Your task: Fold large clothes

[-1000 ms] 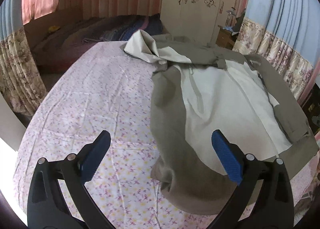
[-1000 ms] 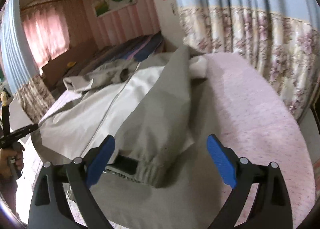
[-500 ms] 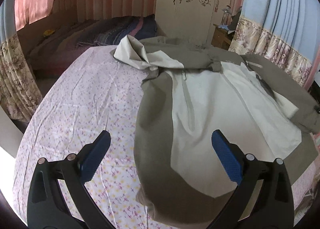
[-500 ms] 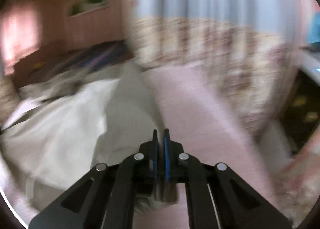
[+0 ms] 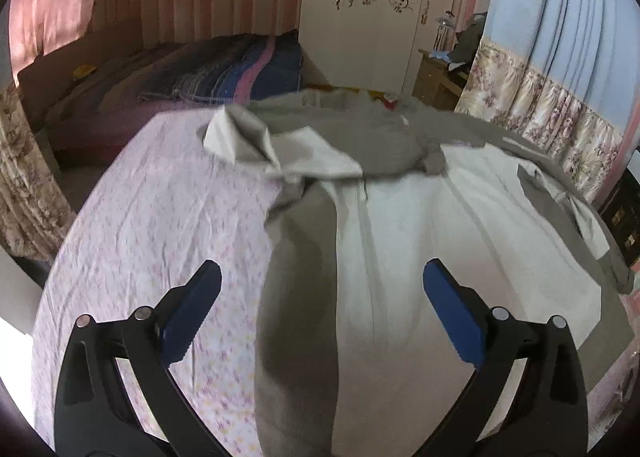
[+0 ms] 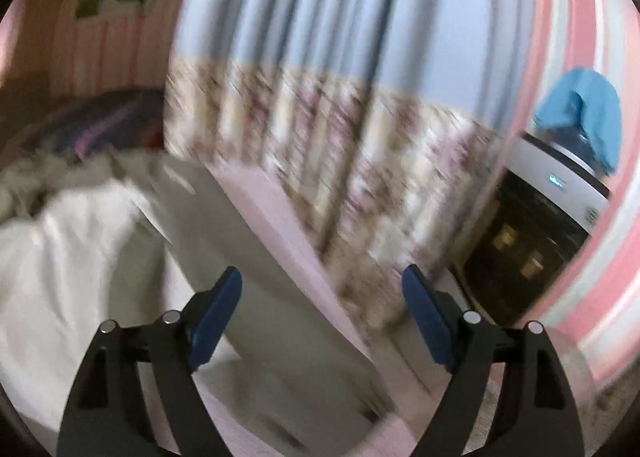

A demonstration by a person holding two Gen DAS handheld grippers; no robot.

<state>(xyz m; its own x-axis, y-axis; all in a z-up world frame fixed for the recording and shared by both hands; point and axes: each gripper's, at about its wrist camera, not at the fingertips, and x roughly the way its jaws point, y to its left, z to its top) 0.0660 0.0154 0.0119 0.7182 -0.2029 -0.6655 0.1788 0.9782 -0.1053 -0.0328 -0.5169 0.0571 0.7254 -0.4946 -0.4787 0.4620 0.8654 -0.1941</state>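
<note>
Jacket [image 5: 400,241], grey and cream, spread flat across bed [image 5: 152,225]. Hood [image 5: 248,137] bunched at jacket's far end. Left gripper [image 5: 320,309] above jacket's near hem, jaws wide, holding nothing. Right gripper [image 6: 322,317] over jacket's curtain-side edge, jaws wide, empty.

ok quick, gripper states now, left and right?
Left gripper: open, holding nothing, above the jacket.
Right gripper: open, holding nothing.
</note>
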